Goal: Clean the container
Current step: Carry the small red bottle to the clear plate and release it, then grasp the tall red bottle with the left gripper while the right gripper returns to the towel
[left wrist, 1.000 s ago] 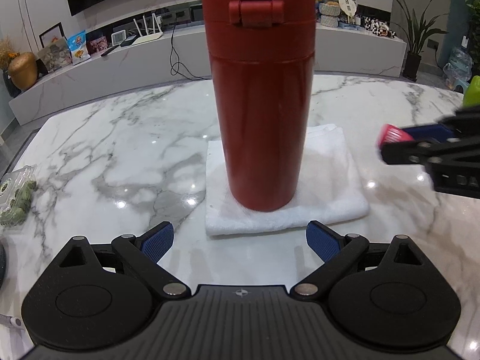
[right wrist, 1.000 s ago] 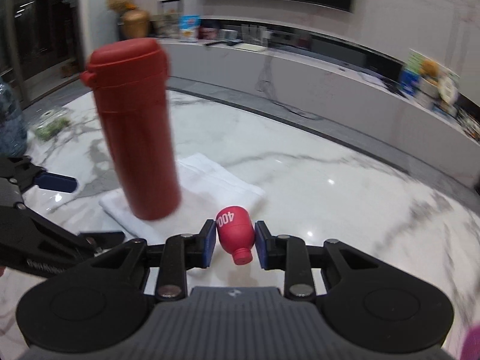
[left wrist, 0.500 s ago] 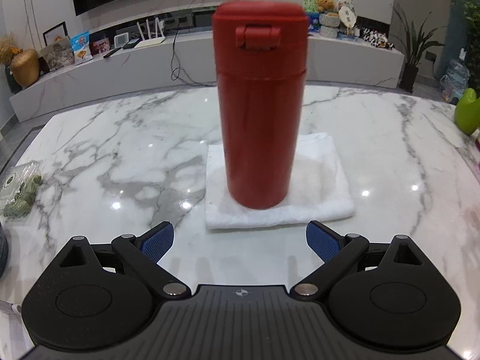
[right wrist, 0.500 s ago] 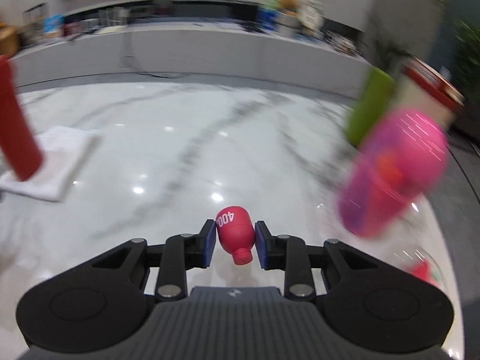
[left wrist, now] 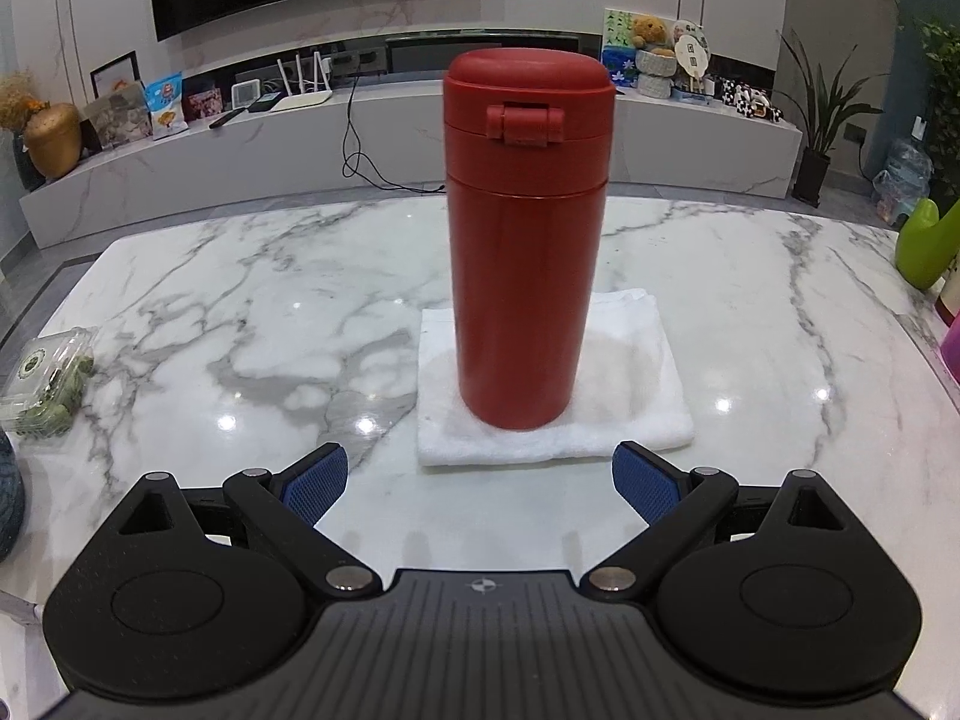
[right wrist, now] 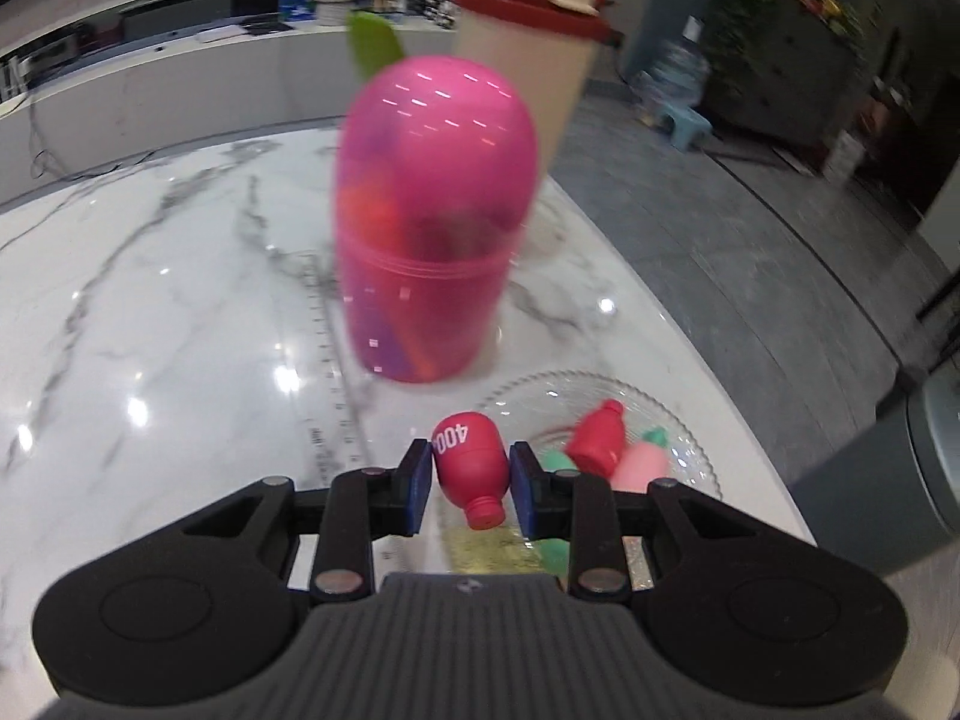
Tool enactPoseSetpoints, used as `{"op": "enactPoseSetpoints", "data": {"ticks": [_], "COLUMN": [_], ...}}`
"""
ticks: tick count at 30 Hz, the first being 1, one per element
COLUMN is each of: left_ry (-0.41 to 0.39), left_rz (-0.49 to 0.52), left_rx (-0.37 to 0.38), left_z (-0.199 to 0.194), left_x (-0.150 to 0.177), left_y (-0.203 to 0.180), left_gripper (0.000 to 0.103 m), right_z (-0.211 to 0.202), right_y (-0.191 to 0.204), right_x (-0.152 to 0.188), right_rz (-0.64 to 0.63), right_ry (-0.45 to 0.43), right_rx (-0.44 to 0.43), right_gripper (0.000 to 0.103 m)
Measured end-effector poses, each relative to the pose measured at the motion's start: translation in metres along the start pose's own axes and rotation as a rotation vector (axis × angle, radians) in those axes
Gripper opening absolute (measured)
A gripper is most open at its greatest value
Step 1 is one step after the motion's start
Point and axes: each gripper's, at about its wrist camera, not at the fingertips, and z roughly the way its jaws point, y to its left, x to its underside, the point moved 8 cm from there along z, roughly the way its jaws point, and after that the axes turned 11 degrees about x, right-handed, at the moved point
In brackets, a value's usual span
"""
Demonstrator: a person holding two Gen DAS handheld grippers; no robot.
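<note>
The right gripper [right wrist: 470,477], tilted down, clamps a small red bottle [right wrist: 471,467] beside a glass plate [right wrist: 690,441]. A pink capsule container [right wrist: 432,222] stands ahead. The left gripper [left wrist: 480,474] gapes wide before the red flask [left wrist: 527,240]

The right gripper [right wrist: 471,480] clamps a small red bottle-shaped piece marked "400" [right wrist: 470,467] between its blue pads, neck toward the camera. Just beyond stands a blurred translucent pink domed container [right wrist: 433,222] on the white marble table [right wrist: 150,312]. Beside it, a clear glass plate [right wrist: 690,438] holds similar small bottle shapes.
</note>
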Motion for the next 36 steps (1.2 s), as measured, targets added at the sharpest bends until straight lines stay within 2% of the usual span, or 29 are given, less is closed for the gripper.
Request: {"op": "enactPoseSetpoints", "data": {"ticks": [10,15,17,18,19,24,29,36], "left_ry": [-0.002,0.001,0.004,0.005,0.005,0.004,0.001,-0.013], "left_rz": [0.002,0.006,0.007,0.007,0.009,0.01,0.0,-0.005], "left_rx": [0.005,0.002,0.002,0.002,0.002,0.001,0.0,0.004], "left_z": [-0.001,-0.001,-0.001,-0.001,-0.001,-0.002,-0.003,-0.006], "left_x": [0.0,0.0,0.0,0.0,0.0,0.001,0.001,-0.001], "left_y": [0.001,0.0,0.0,0.0,0.0,0.0,0.002,0.002], "left_gripper": [0.097,0.097,0.097,0.097,0.097,0.097,0.097,0.097], "right_z": [0.021,0.017,0.016,0.015,0.014,0.009,-0.011,-0.048], "right_y": [-0.008,-0.008,-0.008,-0.008,-0.008,-0.007,0.004,0.043], "right_x": [0.008,0.008,0.008,0.008,0.008,0.007,0.004,0.0], "right_rz": [0.031,0.02,0.014,0.013,0.013,0.01,0.008,-0.018], "right_ry": [0.046,0.035,0.03,0.027,0.024,0.009,-0.042,-0.144], "right_rx": [0.045,0.046,0.047,0.049,0.052,0.046,-0.01,-0.128], "right_gripper": [0.032,0.033,0.035,0.042,0.046,0.045,0.046,0.056]}}
